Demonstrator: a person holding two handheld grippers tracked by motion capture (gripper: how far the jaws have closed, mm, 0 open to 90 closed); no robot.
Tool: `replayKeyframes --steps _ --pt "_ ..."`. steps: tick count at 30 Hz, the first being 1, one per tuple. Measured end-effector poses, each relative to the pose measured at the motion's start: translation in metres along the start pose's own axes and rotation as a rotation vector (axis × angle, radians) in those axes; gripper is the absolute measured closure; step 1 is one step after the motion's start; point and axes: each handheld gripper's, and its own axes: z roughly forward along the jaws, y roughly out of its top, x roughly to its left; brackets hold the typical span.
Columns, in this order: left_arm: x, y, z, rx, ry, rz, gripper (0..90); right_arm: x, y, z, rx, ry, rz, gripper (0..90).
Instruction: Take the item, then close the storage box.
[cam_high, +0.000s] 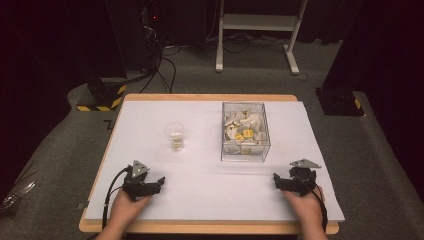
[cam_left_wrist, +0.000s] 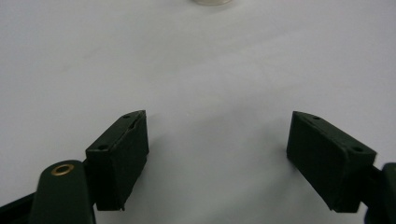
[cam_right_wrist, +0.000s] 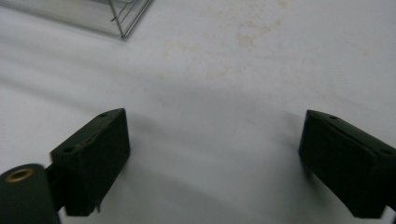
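Left gripper (cam_high: 161, 180): rests low on the white table (cam_high: 200, 190) at the near left; jaws apart, nothing between them.
Right gripper (cam_high: 275, 179): rests low at the near right; jaws wide apart, nothing between them.
Cup (cam_high: 175, 136): clear, upright, left of centre, beyond the left gripper, well apart from it.
Box (cam_high: 244, 131): clear, right of centre, holds pale scraps and yellow pieces; its near corner (cam_right_wrist: 122, 28) shows in the right gripper view, apart from the jaws.
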Motion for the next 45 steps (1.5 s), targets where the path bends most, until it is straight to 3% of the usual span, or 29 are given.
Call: replayKeyframes --steps 2,11,13,16,25,45 --pt "0.0003 0.0001 0.0 0.002 -0.001 0.003 21.0 0.0018 0.0039 0.0072 -0.003 -0.009 -0.003 7.4" --pt "0.001 0.0003 -0.0001 0.005 -0.008 0.002 20.5 0.0018 0.0022 0.0055 -0.019 -0.013 0.006 9.9" --pt "0.001 0.0002 -0.0001 0.005 -0.009 0.003 20.4 0.0051 0.0018 0.0044 -0.026 -0.042 -0.002 9.2" --pt "0.0 -0.0001 -0.0002 0.003 -0.003 0.006 20.4 0.0106 0.0009 0.0033 -0.043 -0.085 -0.053 9.3" --pt "0.0003 0.0001 0.0 0.004 -0.006 0.002 20.2 0.0023 0.0022 0.0055 -0.021 -0.015 0.003 11.5" --pt "0.0003 0.0001 0.0001 0.003 -0.006 0.001 20.2 0.0034 0.0016 0.0049 -0.027 -0.019 -0.005 12.4"
